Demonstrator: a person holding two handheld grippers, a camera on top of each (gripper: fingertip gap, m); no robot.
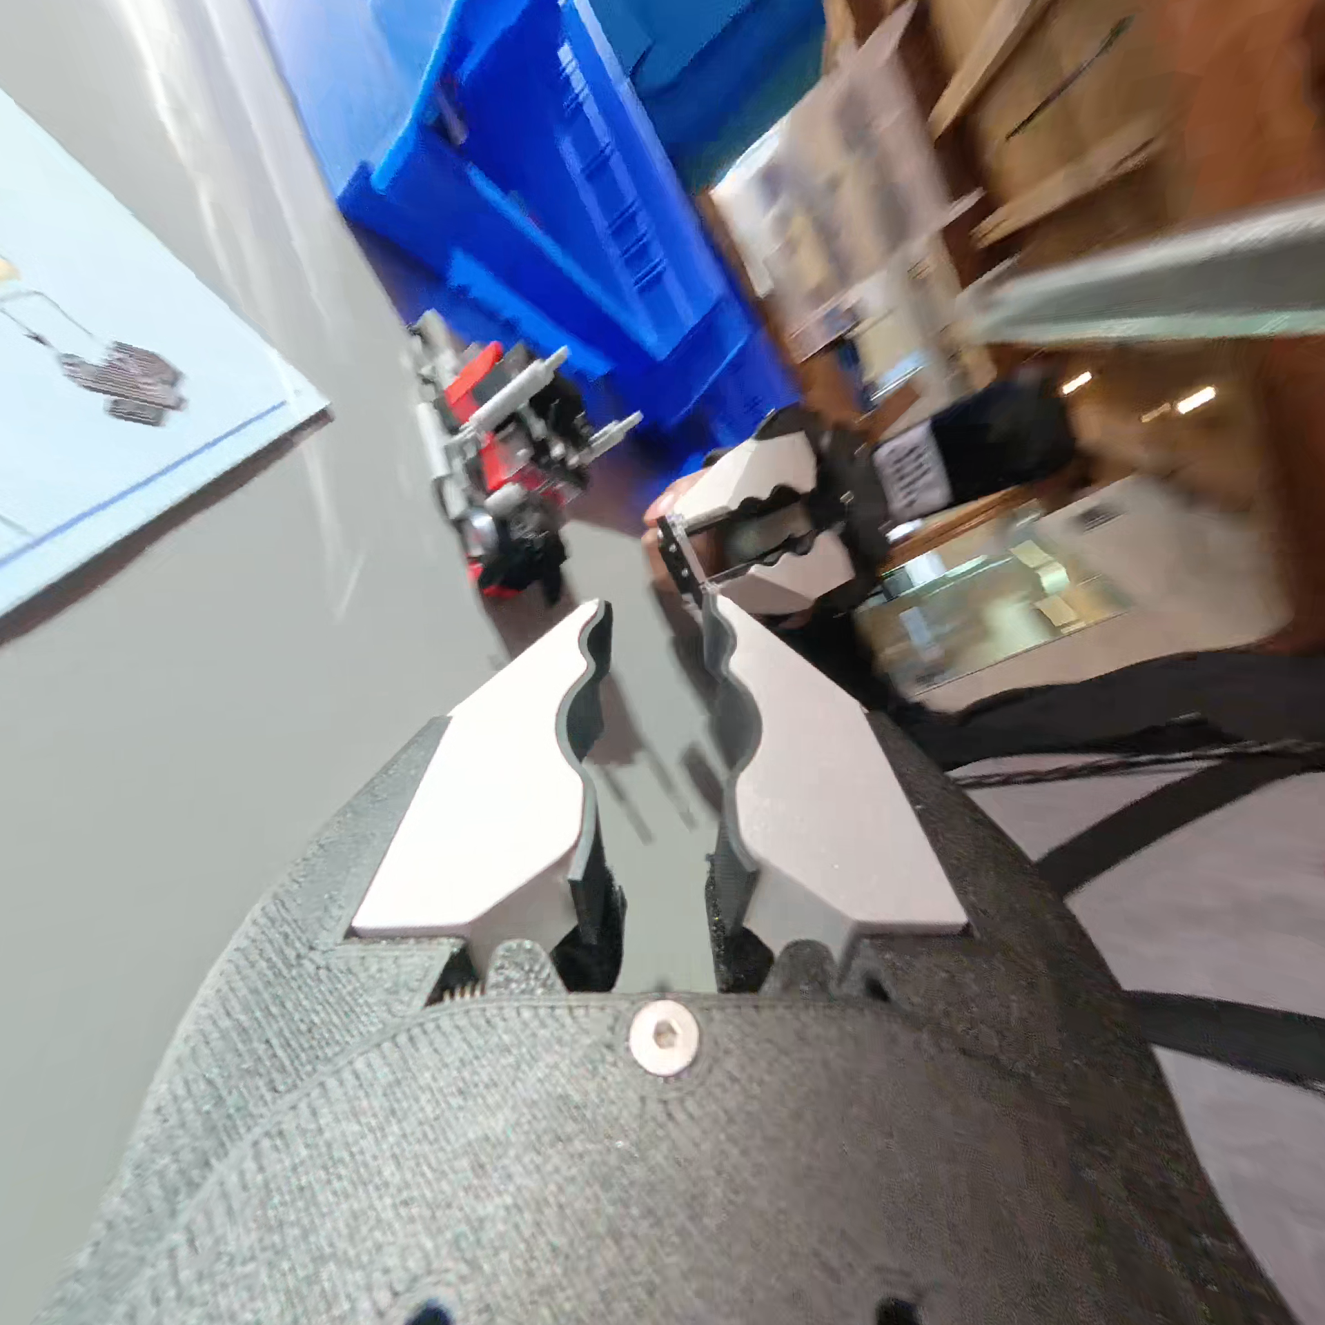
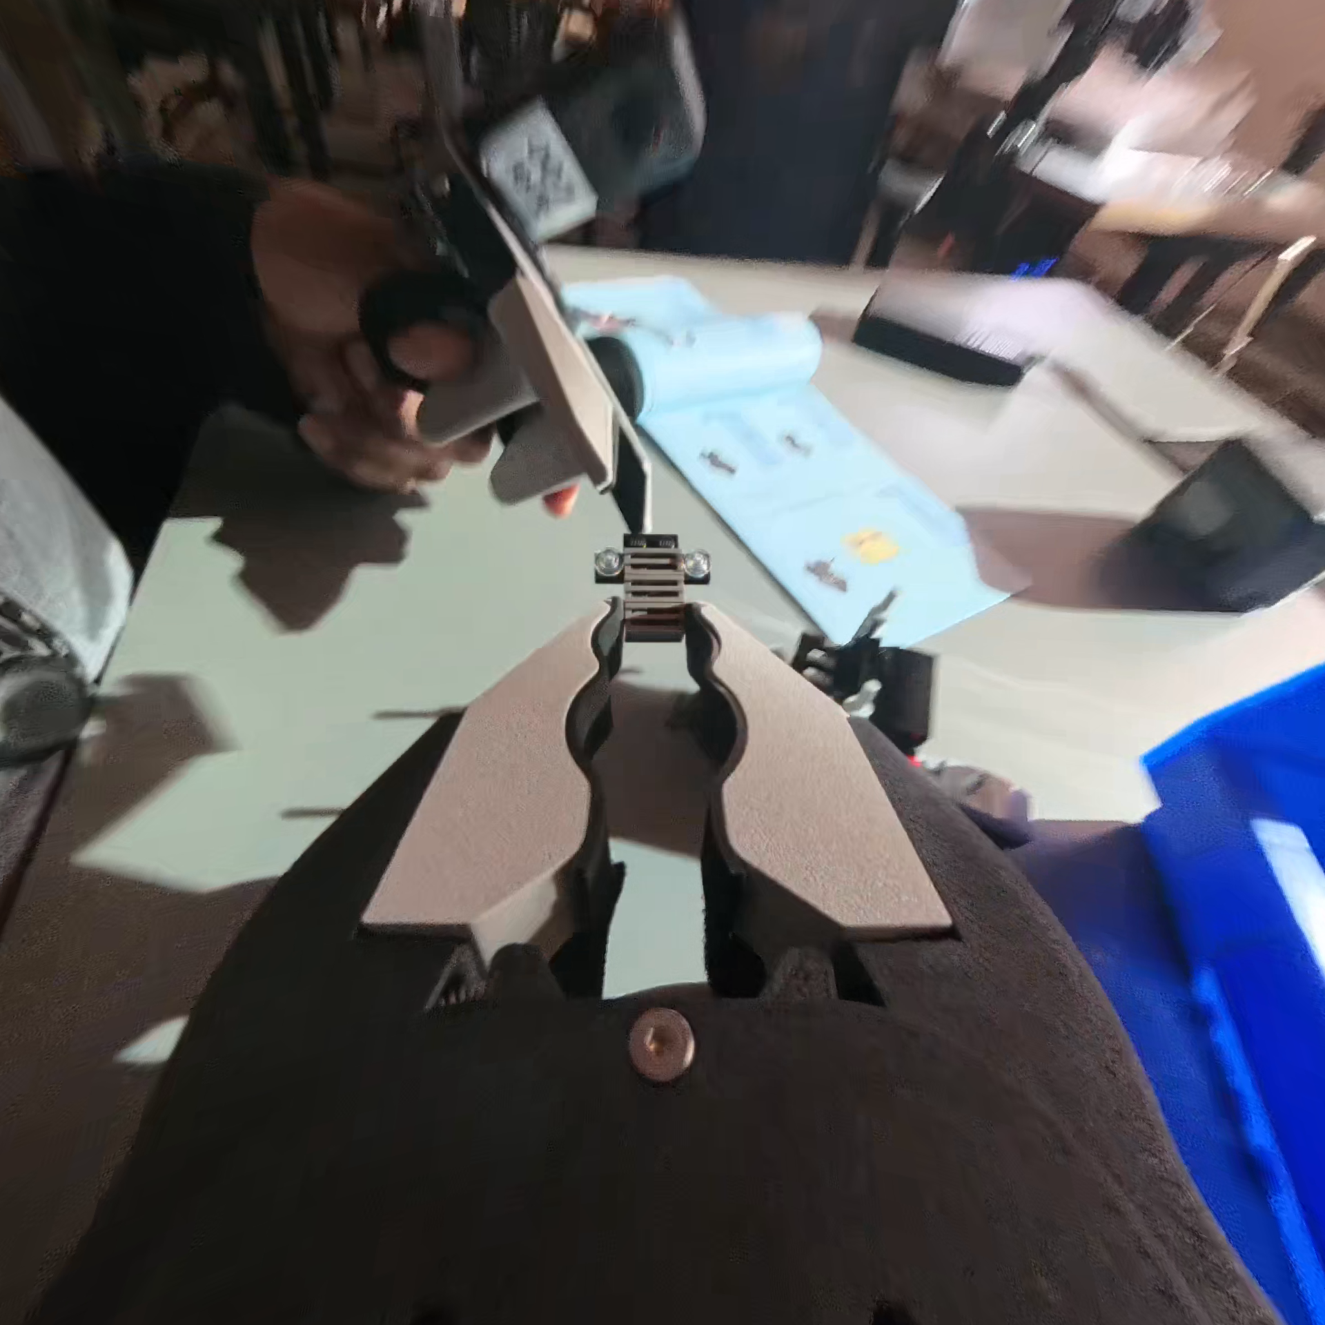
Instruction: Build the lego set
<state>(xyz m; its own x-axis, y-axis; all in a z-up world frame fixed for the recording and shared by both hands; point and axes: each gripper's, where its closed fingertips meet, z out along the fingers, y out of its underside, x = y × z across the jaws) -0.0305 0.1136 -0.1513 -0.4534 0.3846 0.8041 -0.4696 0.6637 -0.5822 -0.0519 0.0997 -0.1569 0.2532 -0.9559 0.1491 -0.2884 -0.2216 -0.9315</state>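
My right gripper is shut on a small black grille piece with two clear round studs, held above the grey table. In the left wrist view the right gripper and the piece sit just past my left fingertips. My left gripper is open and empty, with one fingertip right beside the piece. It shows from the side in the right wrist view, held by a hand. A partly built red, black and grey lego model stands on the table beyond; it also shows in the right wrist view.
A light blue instruction booklet lies open on the table; it also shows in the left wrist view. A blue plastic crate stands behind the model. Two dark boxes sit farther back. Cardboard boxes stand beyond. Both grippers' tips are close together, under 4 cm apart.
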